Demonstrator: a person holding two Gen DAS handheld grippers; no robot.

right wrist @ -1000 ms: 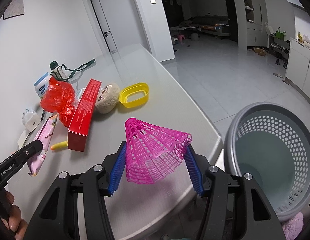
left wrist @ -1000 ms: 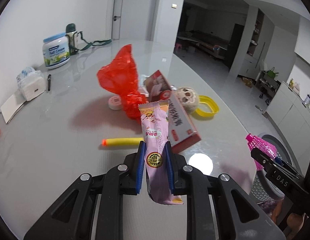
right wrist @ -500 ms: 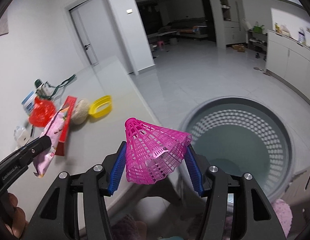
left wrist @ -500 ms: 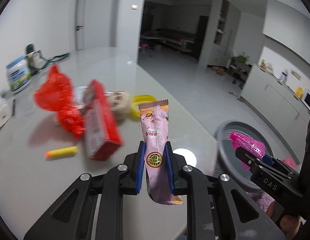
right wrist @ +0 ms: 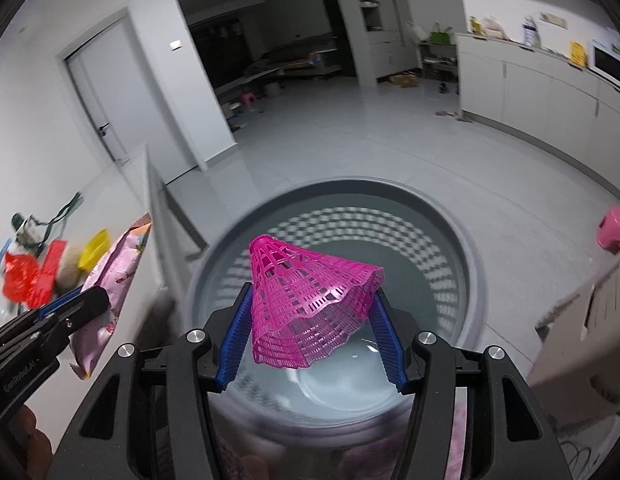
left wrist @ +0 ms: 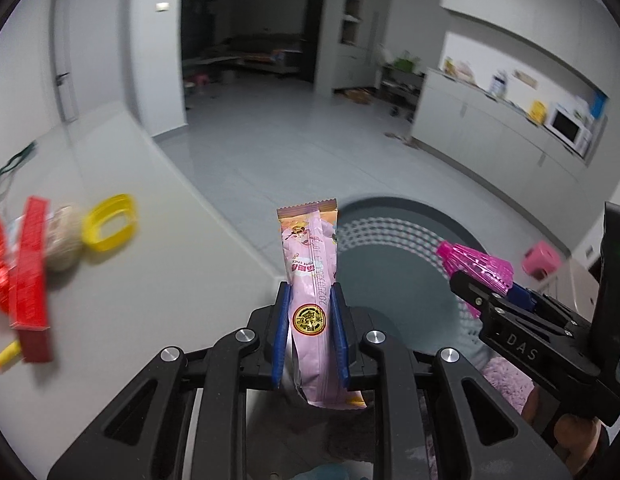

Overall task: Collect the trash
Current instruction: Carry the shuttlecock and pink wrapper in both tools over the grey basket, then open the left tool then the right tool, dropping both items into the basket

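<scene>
- The left claw (left wrist: 308, 312) clamps the pink snack wrapper (left wrist: 310, 276) upright, past the white table (left wrist: 157, 280) edge.
- The round grey perforated basket (right wrist: 466, 240) sits on the floor just right of the table.
- The right claw (right wrist: 310, 320) holds the pink plastic mesh cone (right wrist: 310, 300) over the basket.
- Far left on the table: red box (left wrist: 29, 276), then yellow plastic ring (left wrist: 109, 222) beside it.

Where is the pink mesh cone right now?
In the right wrist view the pink mesh cone sits centre frame, clamped in the right gripper directly above the grey perforated basket on the floor, beside the table edge.
</scene>
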